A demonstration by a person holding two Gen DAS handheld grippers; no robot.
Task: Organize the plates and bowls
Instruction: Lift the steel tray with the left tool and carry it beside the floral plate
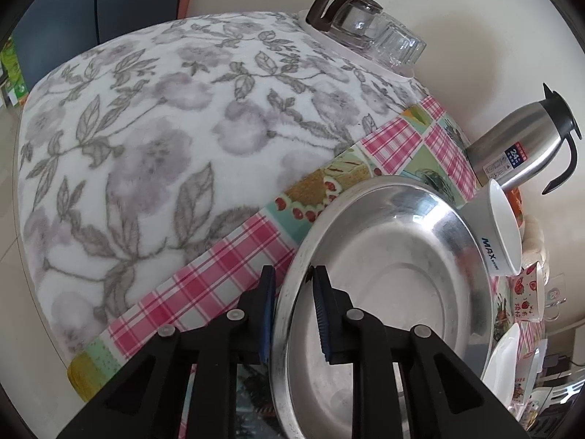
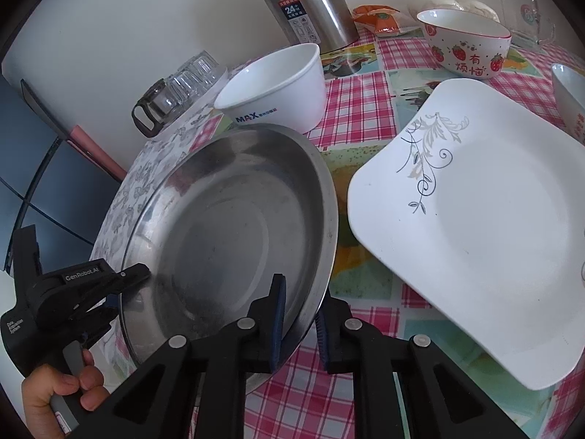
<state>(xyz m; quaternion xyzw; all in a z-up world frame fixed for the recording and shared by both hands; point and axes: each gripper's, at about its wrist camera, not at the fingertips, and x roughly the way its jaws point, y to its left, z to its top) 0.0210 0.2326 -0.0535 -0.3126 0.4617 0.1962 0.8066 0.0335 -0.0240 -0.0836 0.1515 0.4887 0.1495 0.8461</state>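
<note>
A round steel plate (image 1: pixel 387 278) (image 2: pixel 226 241) is held tilted above the checked tablecloth. My left gripper (image 1: pixel 294 285) (image 2: pixel 126 285) is shut on its left rim. My right gripper (image 2: pixel 301 303) is shut on its right rim. A white bowl marked MAX (image 2: pixel 276 91) (image 1: pixel 502 226) stands just behind the plate. A square white plate (image 2: pixel 482 226) with a grey vine pattern lies to the right. A strawberry-print bowl (image 2: pixel 464 42) stands at the back right, and another bowl (image 2: pixel 570 102) shows at the right edge.
A steel thermos jug (image 2: pixel 307 0) (image 1: pixel 526 139) stands at the back by the wall. Upturned glasses and a glass pot (image 1: pixel 362 29) (image 2: pixel 175 91) sit on a white tray over a floral cloth (image 1: pixel 164 139). An orange packet (image 2: pixel 380 18) lies behind the bowls.
</note>
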